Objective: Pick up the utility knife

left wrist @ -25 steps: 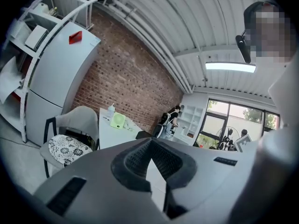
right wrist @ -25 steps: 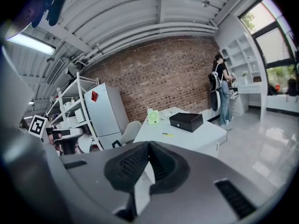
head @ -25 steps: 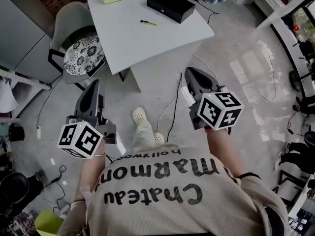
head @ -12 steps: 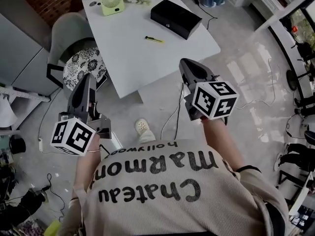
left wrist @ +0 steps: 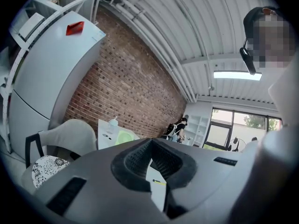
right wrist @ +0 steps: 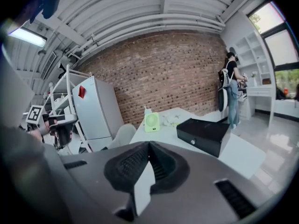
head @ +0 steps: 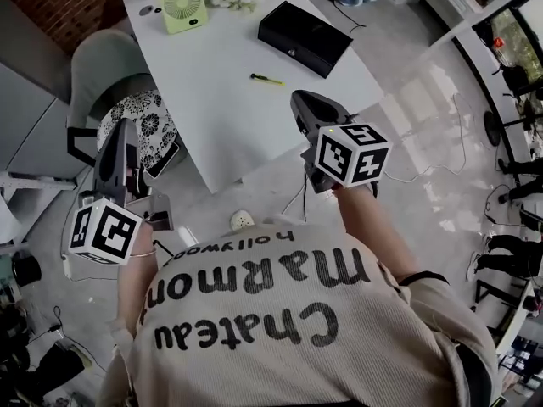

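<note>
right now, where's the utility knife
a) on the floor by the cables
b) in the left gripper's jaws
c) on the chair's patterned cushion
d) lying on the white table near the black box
d: the utility knife lies flat on the white table, a little in front of the black box, with nothing holding it.

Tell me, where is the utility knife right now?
In the head view, the utility knife lies on the white table, untouched, just below and left of the black box.
</note>
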Demonstrator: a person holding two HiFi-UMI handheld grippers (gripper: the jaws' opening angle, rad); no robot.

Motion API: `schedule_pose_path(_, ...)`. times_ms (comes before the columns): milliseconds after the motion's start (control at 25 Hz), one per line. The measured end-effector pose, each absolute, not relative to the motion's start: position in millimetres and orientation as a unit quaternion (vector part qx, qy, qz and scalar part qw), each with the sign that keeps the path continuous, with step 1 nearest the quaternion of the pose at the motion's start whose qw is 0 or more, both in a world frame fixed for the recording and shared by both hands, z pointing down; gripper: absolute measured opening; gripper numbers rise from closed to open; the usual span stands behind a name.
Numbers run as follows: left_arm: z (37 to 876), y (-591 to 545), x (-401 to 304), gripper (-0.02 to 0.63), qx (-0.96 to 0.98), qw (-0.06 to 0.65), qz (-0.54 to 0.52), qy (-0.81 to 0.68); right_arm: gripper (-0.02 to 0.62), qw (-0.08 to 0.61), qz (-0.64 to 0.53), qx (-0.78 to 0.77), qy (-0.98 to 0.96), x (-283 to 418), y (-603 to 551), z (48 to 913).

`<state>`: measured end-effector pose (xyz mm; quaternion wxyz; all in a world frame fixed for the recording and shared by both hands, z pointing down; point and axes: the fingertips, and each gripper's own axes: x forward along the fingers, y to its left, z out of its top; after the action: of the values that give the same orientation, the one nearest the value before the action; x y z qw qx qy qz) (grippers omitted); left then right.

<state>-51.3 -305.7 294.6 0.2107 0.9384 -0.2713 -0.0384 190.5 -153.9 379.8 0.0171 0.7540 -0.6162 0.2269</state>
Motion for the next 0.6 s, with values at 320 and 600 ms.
schedule_pose_path(320, 322.0, -330.2, -41.1, 0.0, 0.924, 0.236, -0.02, -0.301, 0.003, 0.084, 0.314, 0.711, -0.624, 206.7, -174.0, 473.4)
schedule_pose_path(600, 329.4, -345.3, -56.3, 0.0, 0.888, 0.24, -0.014, -0.391, 0.026, 0.122, 0.341, 0.663, -0.655, 235.9, -214.1, 510.6)
